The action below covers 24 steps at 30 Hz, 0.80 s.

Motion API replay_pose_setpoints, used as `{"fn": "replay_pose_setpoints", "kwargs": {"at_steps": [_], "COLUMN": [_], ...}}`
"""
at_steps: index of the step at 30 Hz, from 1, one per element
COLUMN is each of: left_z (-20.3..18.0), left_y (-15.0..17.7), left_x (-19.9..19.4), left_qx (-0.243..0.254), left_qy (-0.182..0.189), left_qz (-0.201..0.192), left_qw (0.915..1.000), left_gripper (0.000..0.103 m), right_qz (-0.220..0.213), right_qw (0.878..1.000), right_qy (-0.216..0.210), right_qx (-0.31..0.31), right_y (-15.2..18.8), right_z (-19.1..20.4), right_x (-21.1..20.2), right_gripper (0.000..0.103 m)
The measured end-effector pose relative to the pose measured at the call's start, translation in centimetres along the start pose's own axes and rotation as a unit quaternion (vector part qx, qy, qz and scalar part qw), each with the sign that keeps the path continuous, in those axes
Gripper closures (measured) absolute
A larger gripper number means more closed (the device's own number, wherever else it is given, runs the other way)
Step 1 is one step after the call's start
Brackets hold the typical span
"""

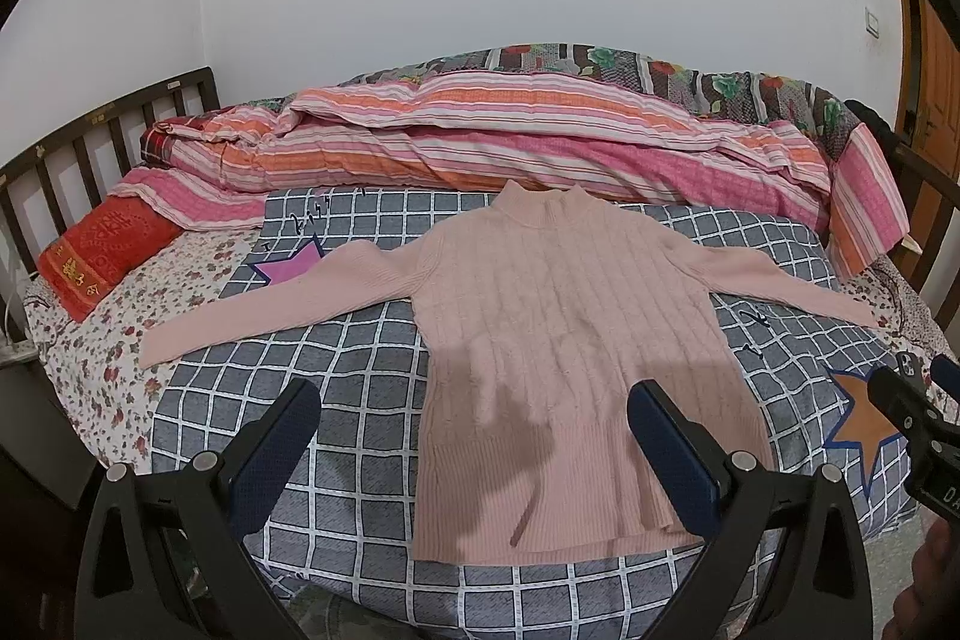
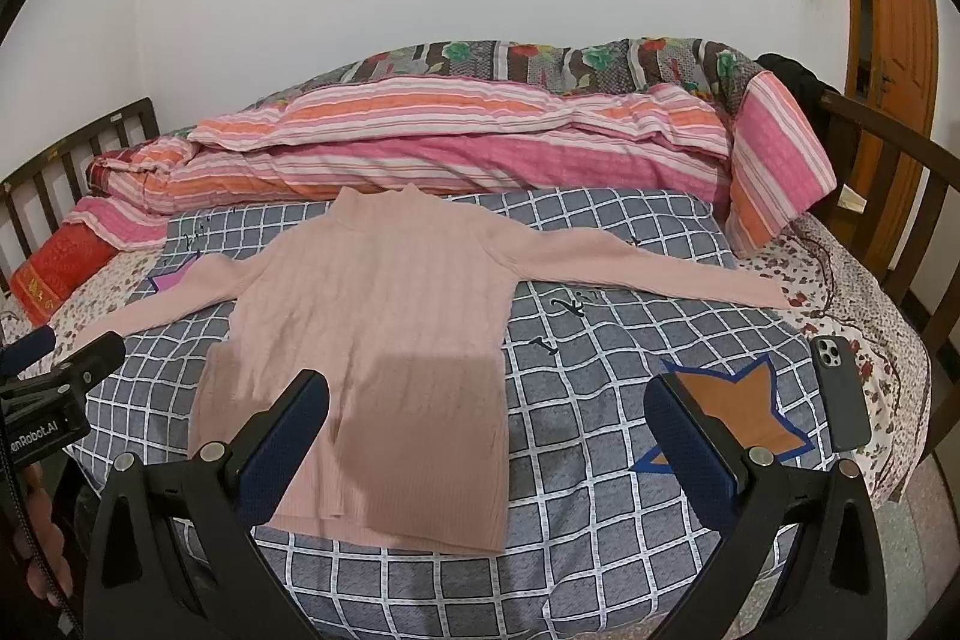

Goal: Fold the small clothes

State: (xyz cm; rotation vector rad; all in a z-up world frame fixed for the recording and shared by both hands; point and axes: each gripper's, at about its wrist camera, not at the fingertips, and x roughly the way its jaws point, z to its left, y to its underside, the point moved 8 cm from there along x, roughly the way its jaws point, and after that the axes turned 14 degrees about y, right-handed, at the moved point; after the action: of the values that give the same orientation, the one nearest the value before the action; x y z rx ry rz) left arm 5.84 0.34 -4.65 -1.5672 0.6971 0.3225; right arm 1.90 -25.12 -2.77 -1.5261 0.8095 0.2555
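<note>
A pink ribbed turtleneck sweater (image 1: pixel 558 334) lies flat, front up, on a grey checked cloth (image 1: pixel 336 358), both sleeves spread out sideways. It also shows in the right wrist view (image 2: pixel 384 334). My left gripper (image 1: pixel 474 400) is open and empty, held above the sweater's hem, its fingers straddling the lower left part. My right gripper (image 2: pixel 486 394) is open and empty, above the hem's right side and the cloth (image 2: pixel 600 448). The right gripper's body shows at the right edge of the left wrist view (image 1: pixel 906 400).
A striped pink and orange quilt (image 1: pixel 510 142) lies rolled along the back of the bed. A red pillow (image 1: pixel 102 256) is at the left. A phone (image 2: pixel 840 394) lies on the right. Wooden rails (image 1: pixel 90 130) border the bed. Star patches (image 2: pixel 738 412) mark the cloth.
</note>
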Motion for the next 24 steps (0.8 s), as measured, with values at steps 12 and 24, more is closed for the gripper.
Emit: {"fn": "replay_pose_setpoints", "kwargs": {"at_steps": [12, 24], "left_z": [0.6, 3.4], "left_y": [0.4, 1.0], "left_x": [0.8, 3.7], "left_qx": [-0.013, -0.050], "left_qy": [0.012, 0.031], "left_qz": [-0.003, -0.008], "left_qw": [0.9998, 0.9983], "left_gripper": [0.000, 0.000], "right_qz": [-0.009, -0.014], "right_qw": [1.000, 1.000], "right_qy": [-0.001, -0.019], "right_qx": [-0.003, -0.009], "right_y": [0.3, 0.5], "right_z": [0.4, 2.2], "right_x": [-0.2, 0.4], "right_gripper": [0.000, 0.000]}}
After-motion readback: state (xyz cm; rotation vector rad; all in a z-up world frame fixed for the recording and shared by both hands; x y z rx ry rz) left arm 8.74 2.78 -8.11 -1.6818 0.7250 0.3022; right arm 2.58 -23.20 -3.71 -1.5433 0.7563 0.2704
